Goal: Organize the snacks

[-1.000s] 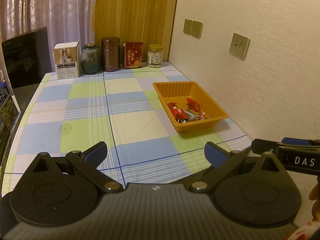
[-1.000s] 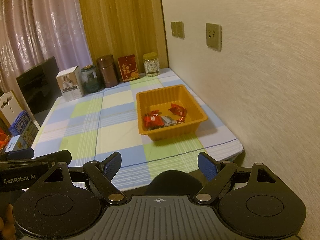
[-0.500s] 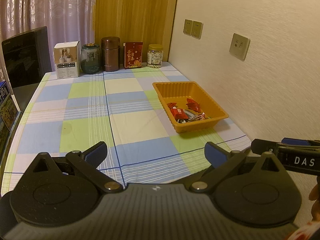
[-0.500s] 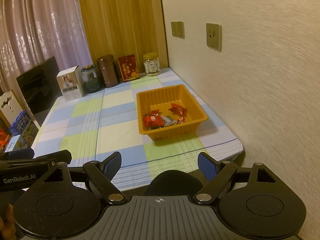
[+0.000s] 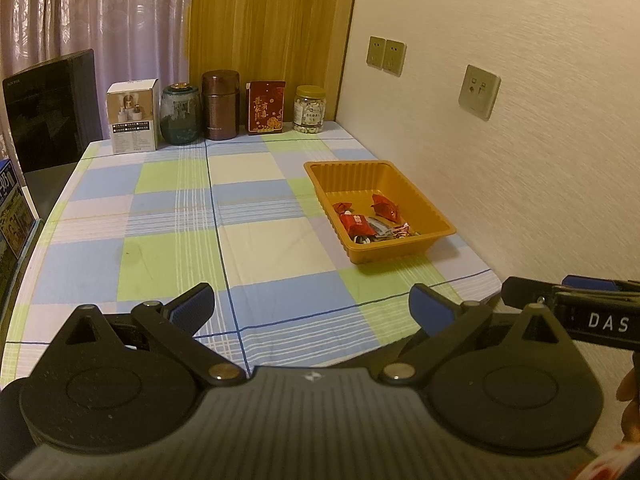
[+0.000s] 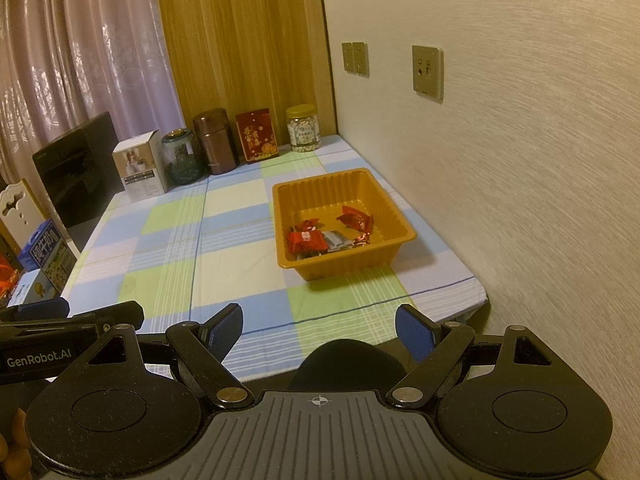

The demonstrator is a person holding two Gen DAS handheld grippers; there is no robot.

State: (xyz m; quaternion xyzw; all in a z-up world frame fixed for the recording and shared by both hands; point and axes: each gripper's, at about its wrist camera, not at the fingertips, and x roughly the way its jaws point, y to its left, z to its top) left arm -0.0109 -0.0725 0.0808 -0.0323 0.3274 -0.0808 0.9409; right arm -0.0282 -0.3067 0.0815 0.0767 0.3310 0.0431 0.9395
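- Left claw (image 5: 311, 307): jaws spread wide, nothing between the blue pads; it hangs over the near edge of the desk at the bottom of its own view.
- Right claw (image 6: 319, 334): likewise wide open and empty, low in the frame, just short of the desk's near edge. Each claw shows at the side of the other's view, so the two are side by side.
- Desk (image 5: 172, 216): covered in a blue, green and cream checked cloth; the whole middle stretch carries no loose wrappers that I can make out.
- Orange tray (image 6: 400, 227): right of centre, close to the wall, well apart from both claws. Snacks (image 6: 306, 240) lie in its near half: several red wrapped pieces and one silvery packet, bunched together.
- Back row, upper centre: white box (image 5: 133, 116), dark glazed jar (image 5: 180, 114), brown canister (image 5: 220, 105), red packet (image 5: 266, 107), clear jar with yellow lid (image 5: 309, 109), all upright against the wood panel.
- Judgement: gathering looks done or nearly so, with every visible snack already in the tray. Whether the boxes at the far left edge of the frame count as work left, I cannot tell.
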